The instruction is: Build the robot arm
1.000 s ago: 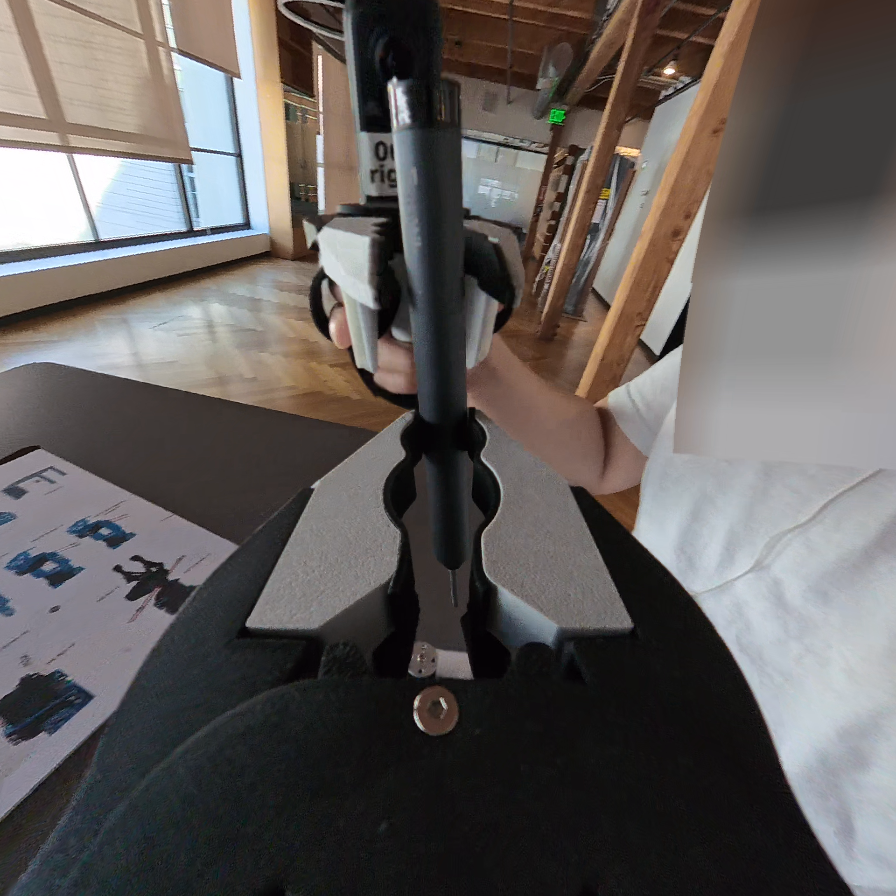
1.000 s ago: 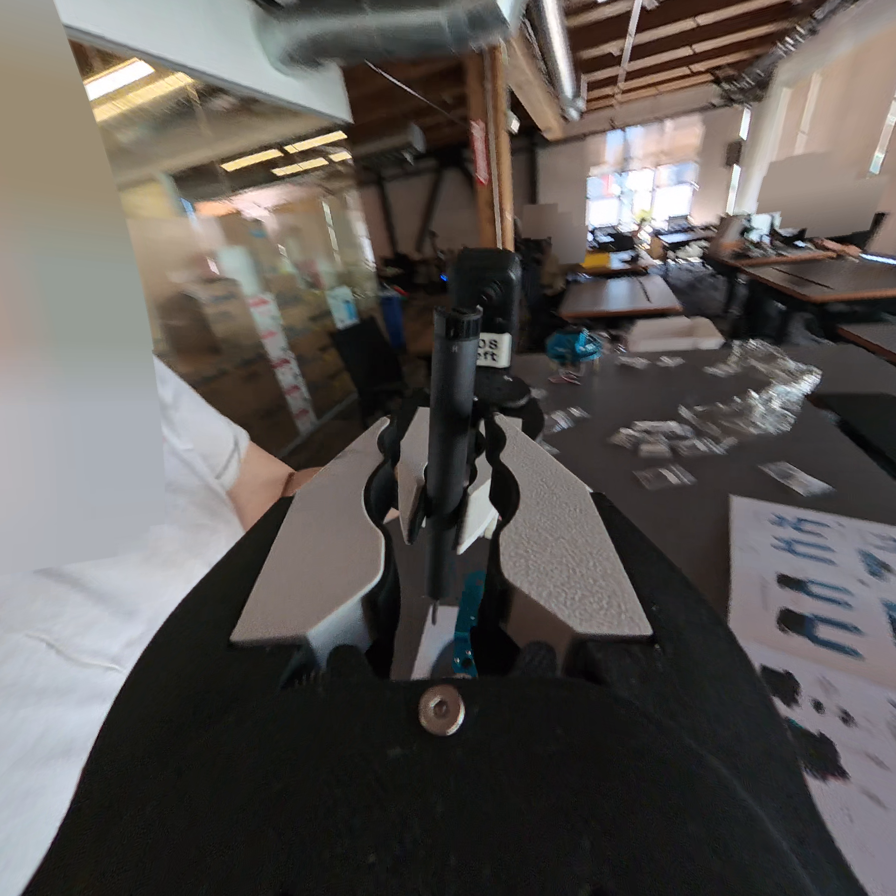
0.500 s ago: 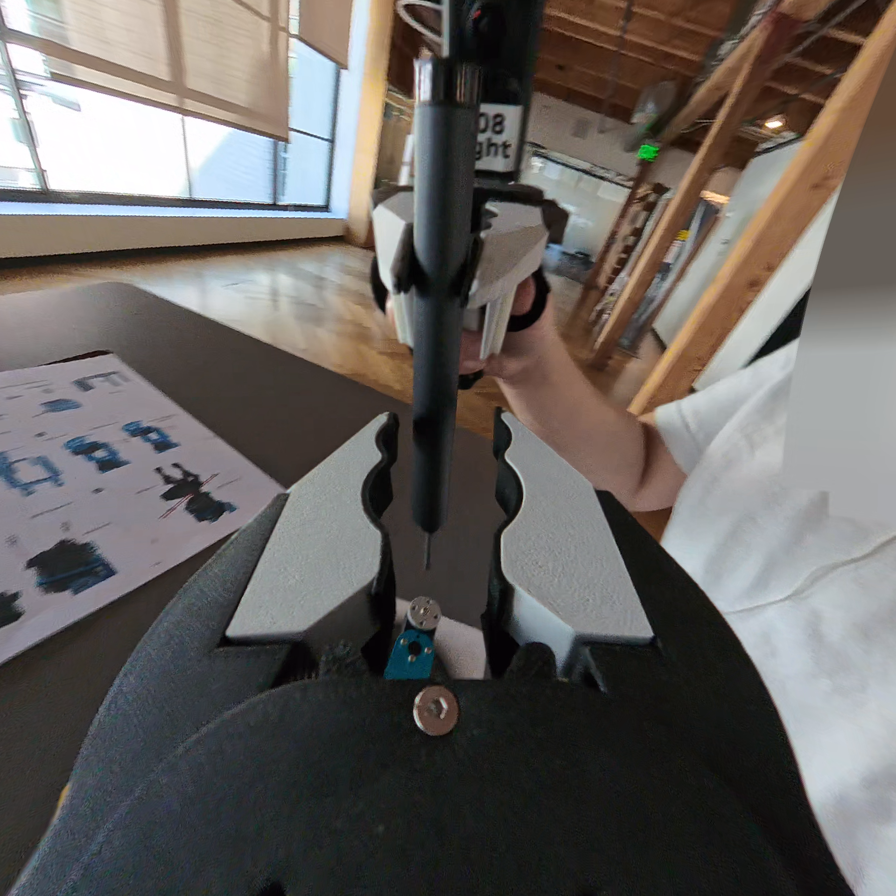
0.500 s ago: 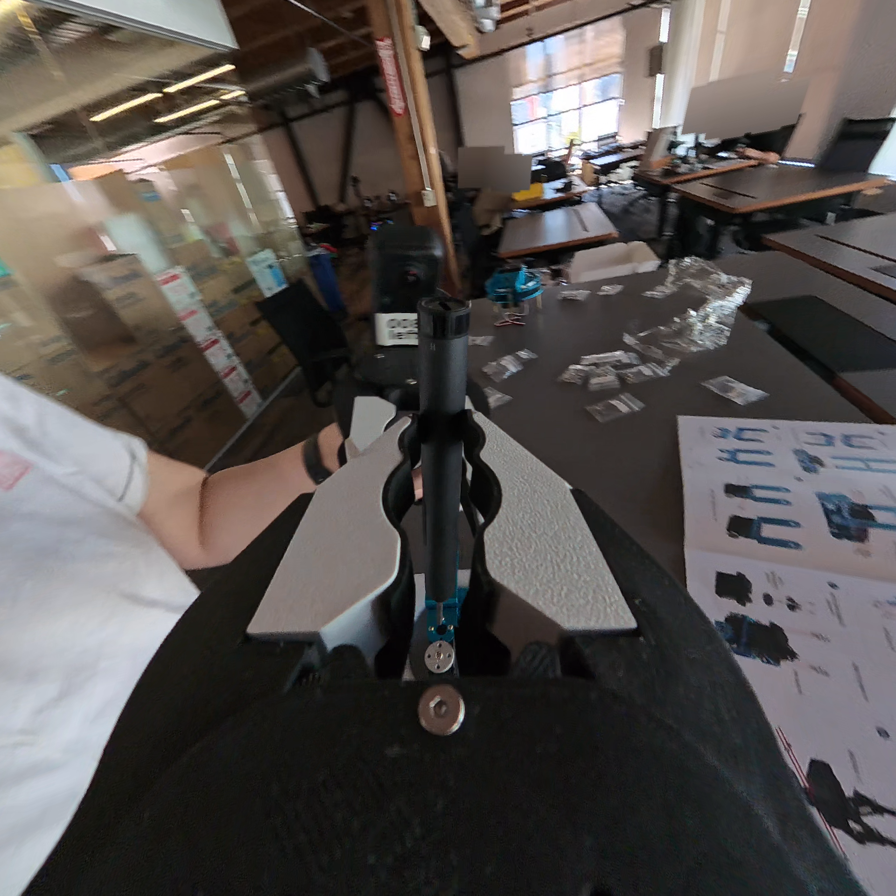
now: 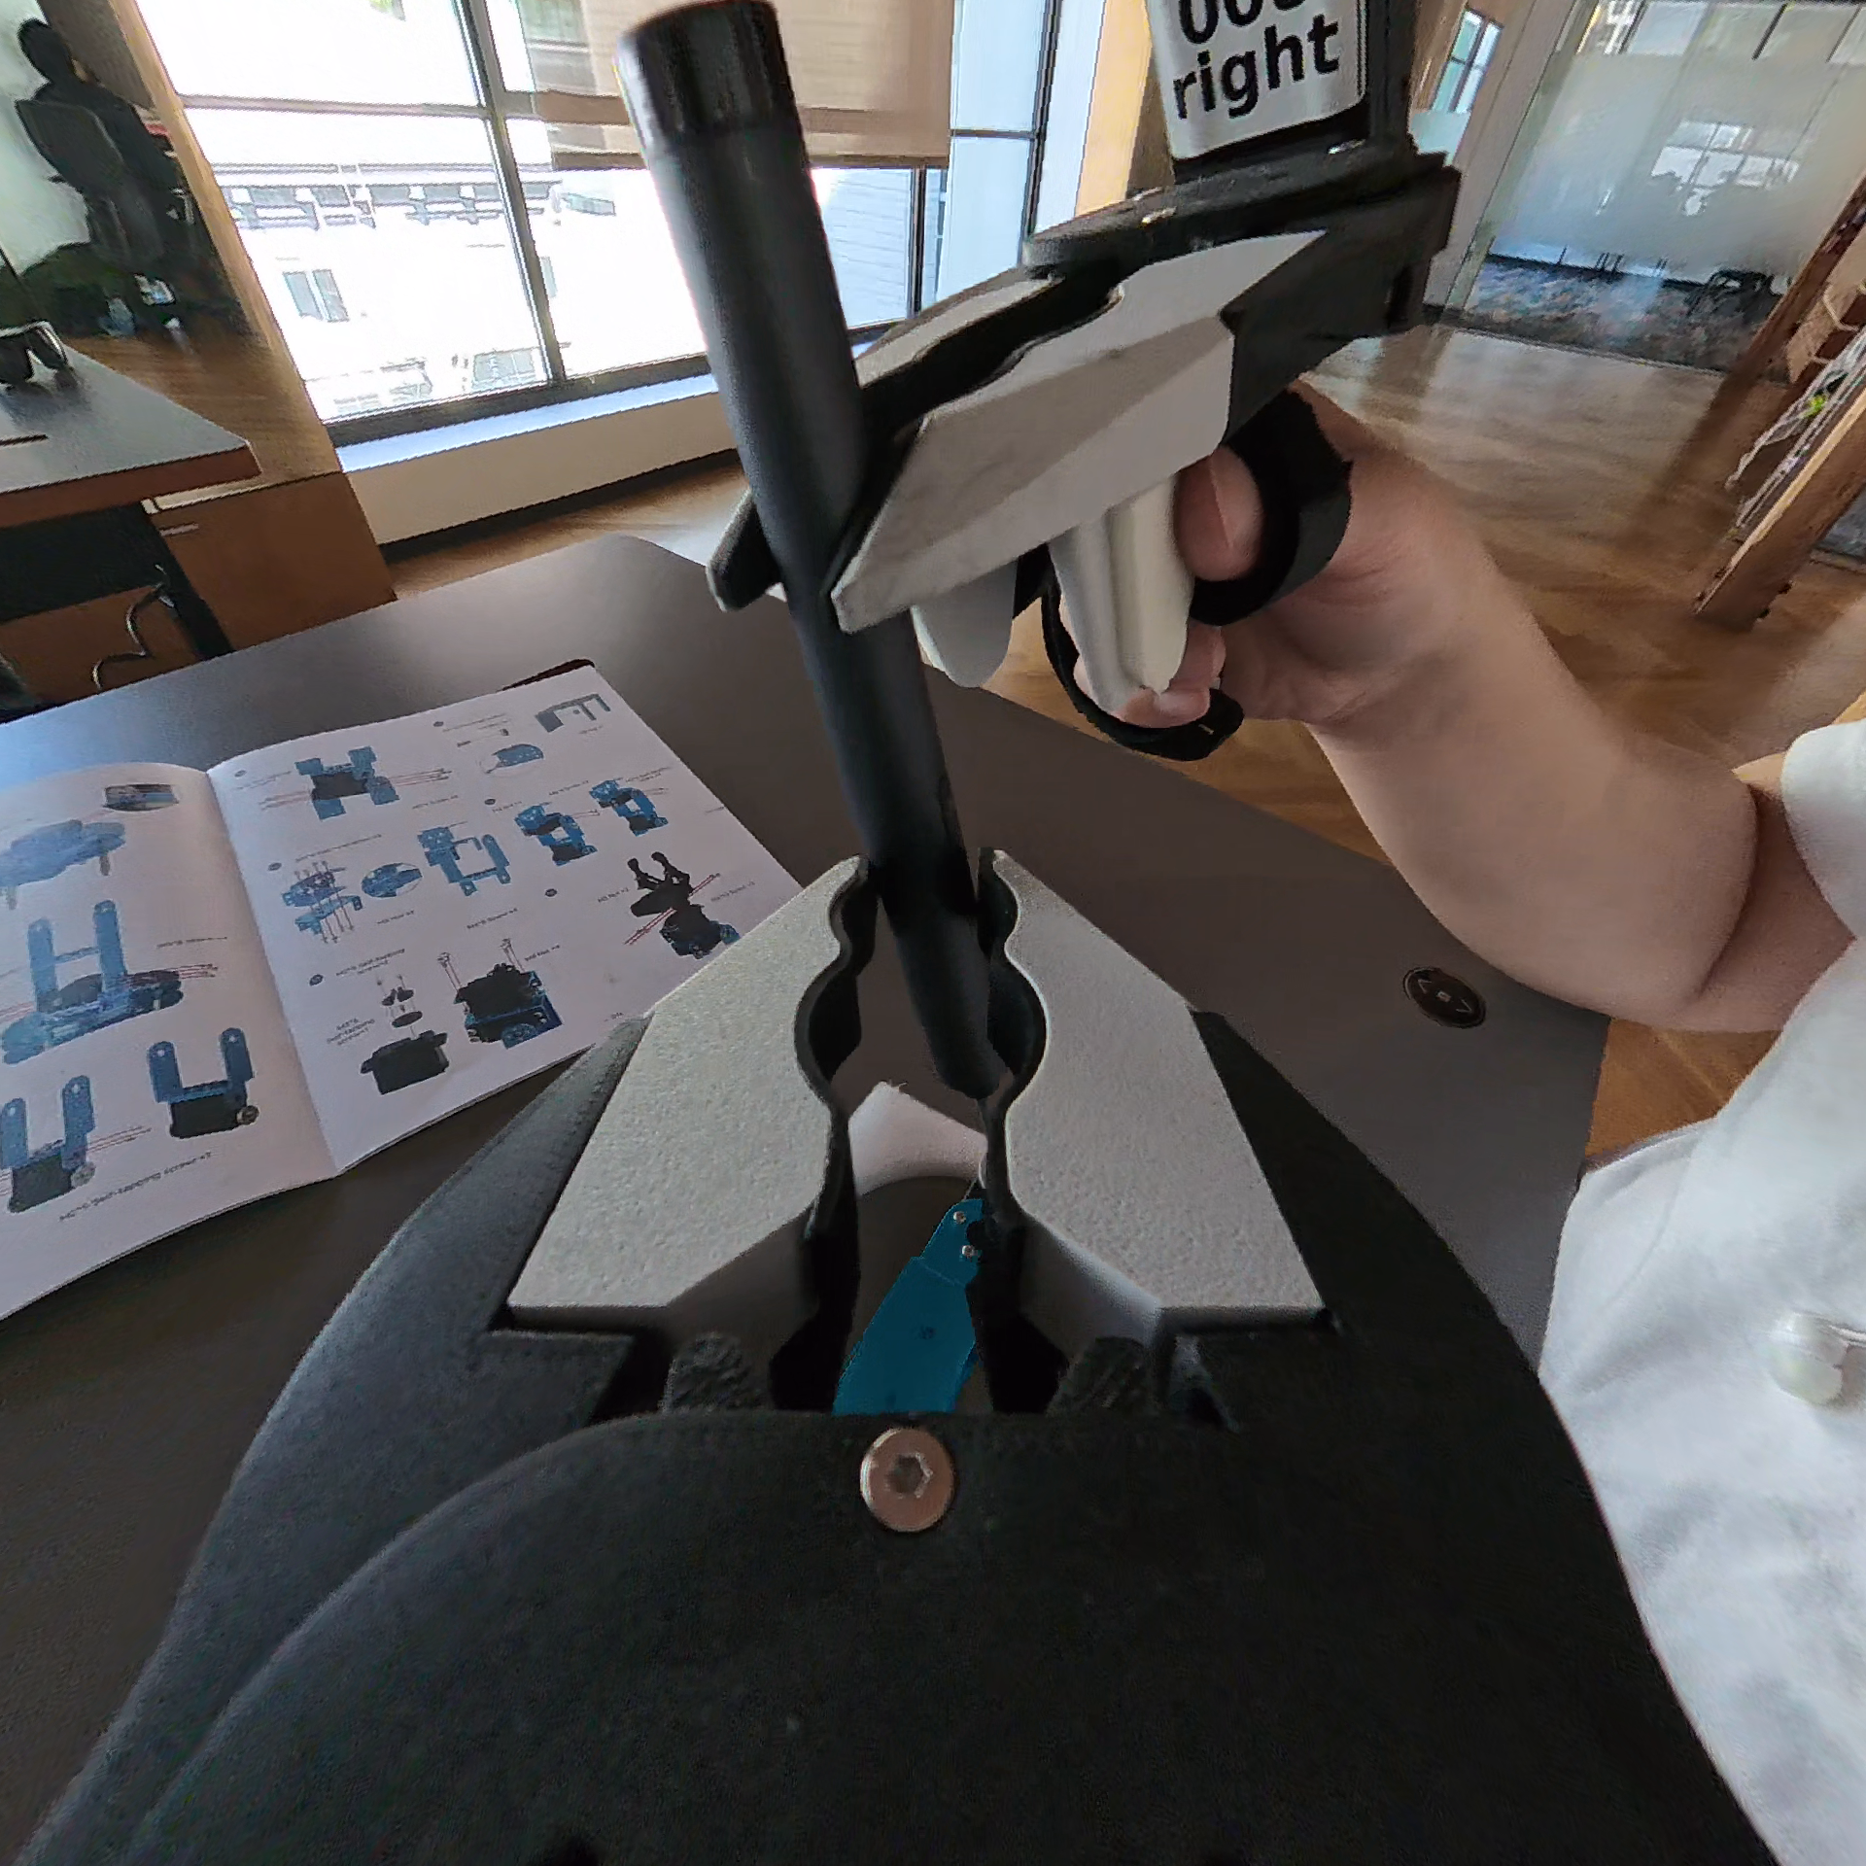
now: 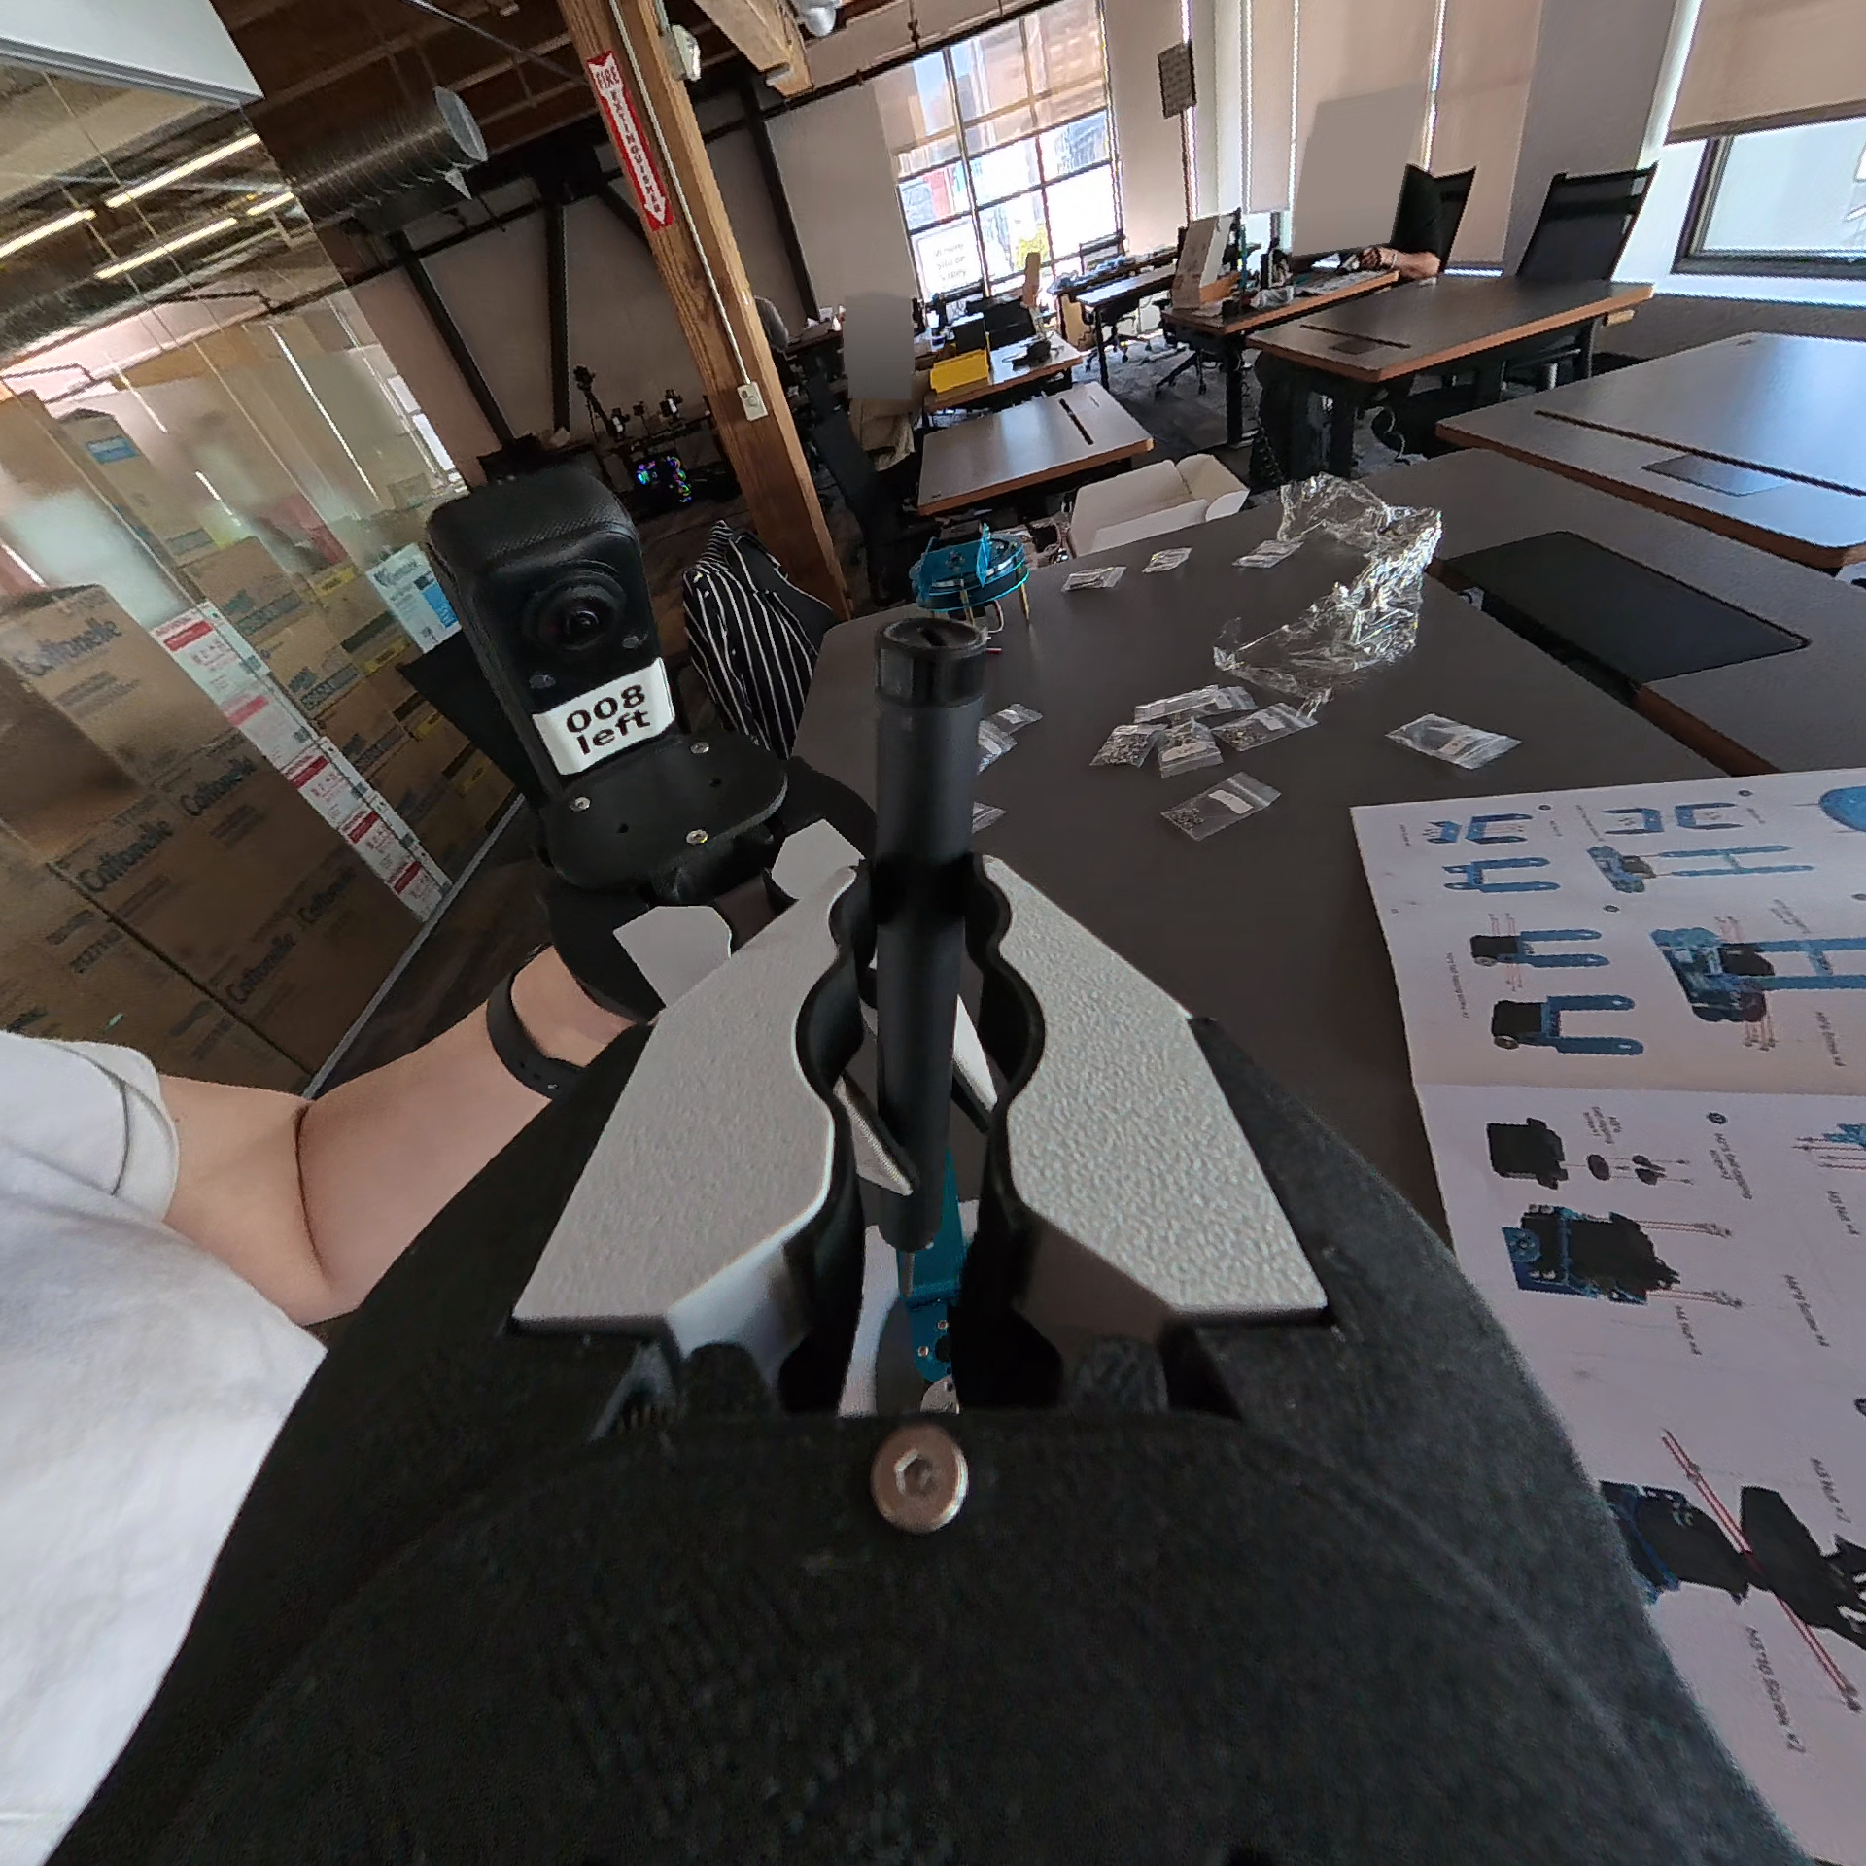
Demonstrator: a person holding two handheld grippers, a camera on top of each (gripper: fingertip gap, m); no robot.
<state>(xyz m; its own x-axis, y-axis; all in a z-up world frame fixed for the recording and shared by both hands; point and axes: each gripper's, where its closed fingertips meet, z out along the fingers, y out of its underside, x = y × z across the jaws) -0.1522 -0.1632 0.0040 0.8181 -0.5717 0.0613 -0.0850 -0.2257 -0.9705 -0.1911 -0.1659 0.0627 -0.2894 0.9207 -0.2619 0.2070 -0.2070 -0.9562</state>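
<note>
Gripping a dark screwdriver point(image 6: 914, 969) by its shaft, the right hand-held gripper point(image 6: 914, 1020) aims the tip at a small blue bracket point(image 5: 914, 1323) — pinched in the left hand-held gripper point(image 5: 914, 1060) — above the tabletop point(image 5: 1161, 808), beside an open instruction booklet point(image 5: 303, 939).

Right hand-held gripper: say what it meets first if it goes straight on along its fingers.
Probably the dark table, near the small clear bags. The right hand-held gripper, clamped on the screwdriver, seems to clear the left hand-held gripper; depth unclear.
</note>
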